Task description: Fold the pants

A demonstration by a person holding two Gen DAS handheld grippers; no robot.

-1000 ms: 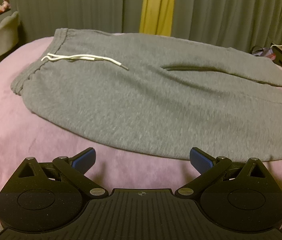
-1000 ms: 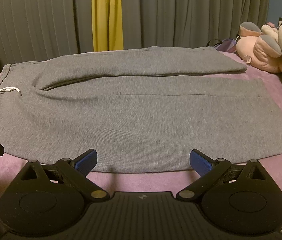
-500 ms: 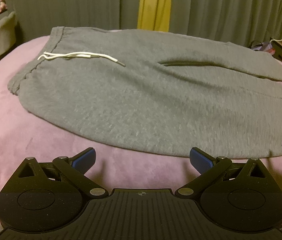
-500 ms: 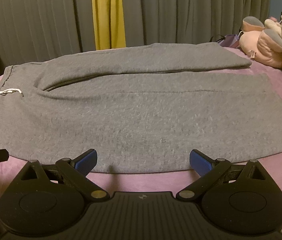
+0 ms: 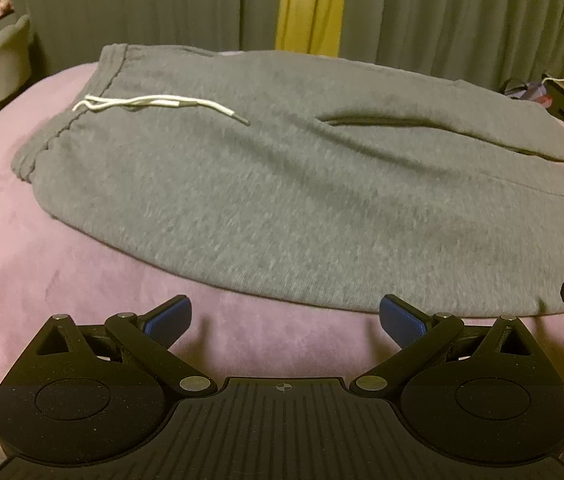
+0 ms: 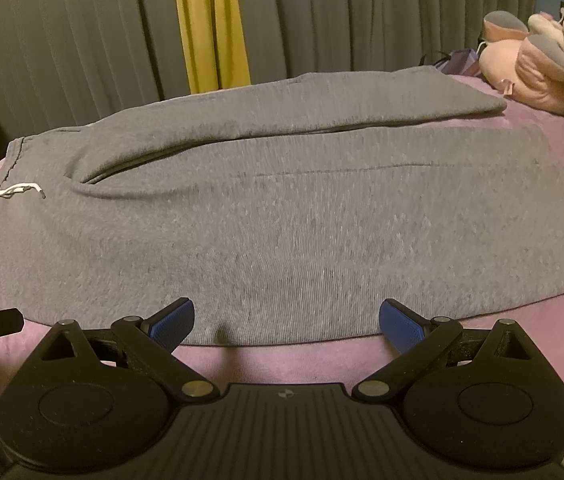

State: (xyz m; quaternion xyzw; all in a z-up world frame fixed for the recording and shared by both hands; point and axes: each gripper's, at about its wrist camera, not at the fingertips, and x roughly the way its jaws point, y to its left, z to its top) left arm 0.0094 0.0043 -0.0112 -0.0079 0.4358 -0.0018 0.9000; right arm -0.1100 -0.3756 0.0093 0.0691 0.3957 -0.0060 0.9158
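Showing only in the right view: plush toy [image 6: 538, 64] beyond pants [image 6: 282, 208].

pink bedspread [image 6: 482, 344] — grey curtains [image 6: 362, 16] behind with a yellow strip [image 6: 209, 24]; pink plush toy [image 6: 538, 64] far right.

Both tongs, left [image 5: 285, 322] and right [image 6: 286, 325], are matte black with ribbed bodies, round side discs, silver pivot screws and blue ridged pads [image 5: 167, 322].
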